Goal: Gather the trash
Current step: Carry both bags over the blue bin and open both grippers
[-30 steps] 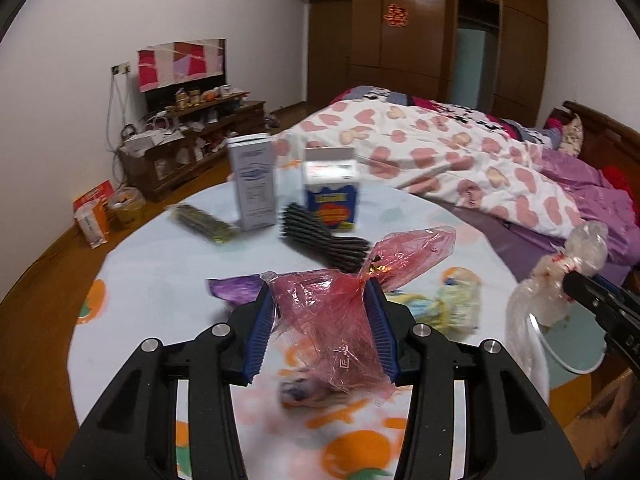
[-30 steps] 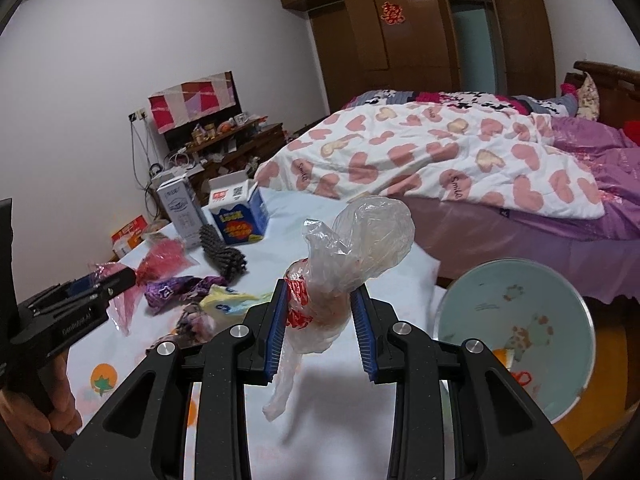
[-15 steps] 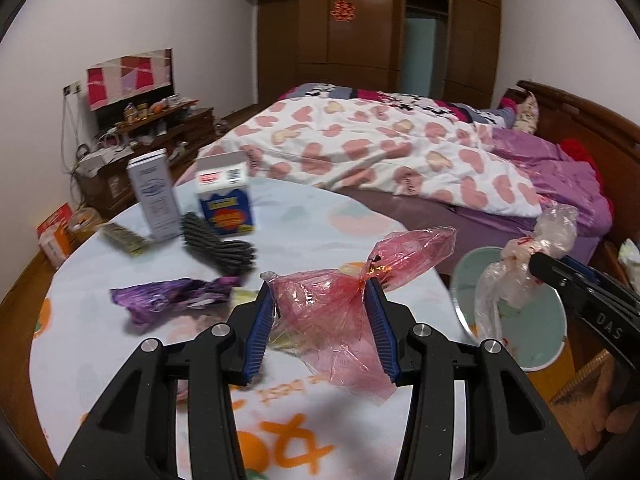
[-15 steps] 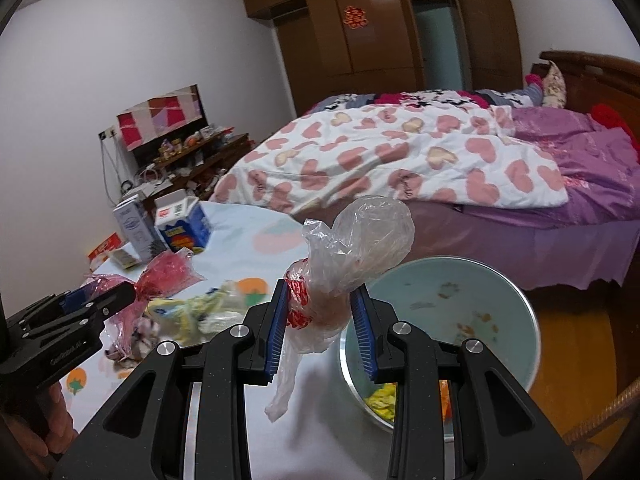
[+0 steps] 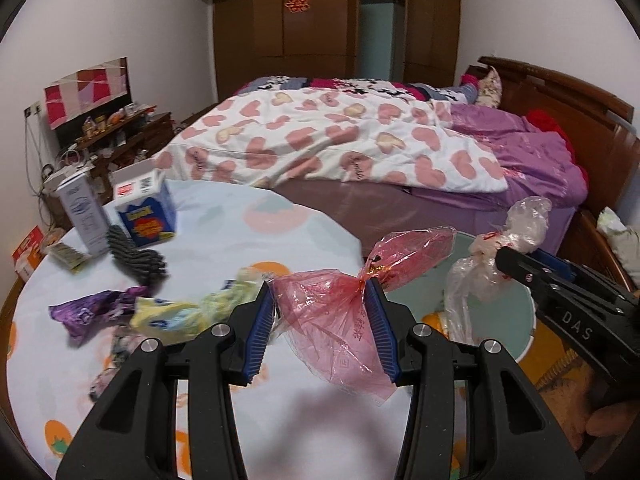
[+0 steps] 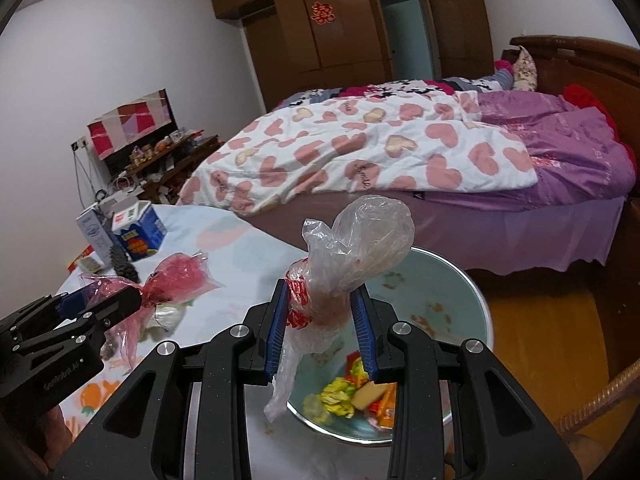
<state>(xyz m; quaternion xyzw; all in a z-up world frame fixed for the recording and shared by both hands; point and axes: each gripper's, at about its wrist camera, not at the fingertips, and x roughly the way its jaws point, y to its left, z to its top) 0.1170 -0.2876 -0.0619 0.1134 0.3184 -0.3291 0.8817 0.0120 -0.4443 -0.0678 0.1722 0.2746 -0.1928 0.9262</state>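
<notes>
My left gripper (image 5: 320, 312) is shut on a red plastic bag (image 5: 340, 320), held over the right edge of the round table (image 5: 280, 420). It also shows in the right wrist view (image 6: 96, 304) with the red bag (image 6: 176, 276). My right gripper (image 6: 322, 320) is shut on a clear plastic bag (image 6: 360, 252), held above the pale green trash bin (image 6: 472, 304) beside the table. The bin holds yellow and orange scraps. In the left wrist view the clear bag (image 5: 500, 256) hangs over the bin (image 5: 516, 320).
On the table lie a purple wrapper (image 5: 92, 312), a yellow-blue wrapper (image 5: 180, 312), a black comb-like piece (image 5: 136, 256), a blue carton (image 5: 144, 212) and a white carton (image 5: 82, 216). A bed (image 5: 360, 148) stands behind. A wicker chair edge (image 6: 600, 400) is at right.
Both grippers swung right with their bags, from over the table toward the bin. The right gripper now hangs over the bin opening; its contents show.
</notes>
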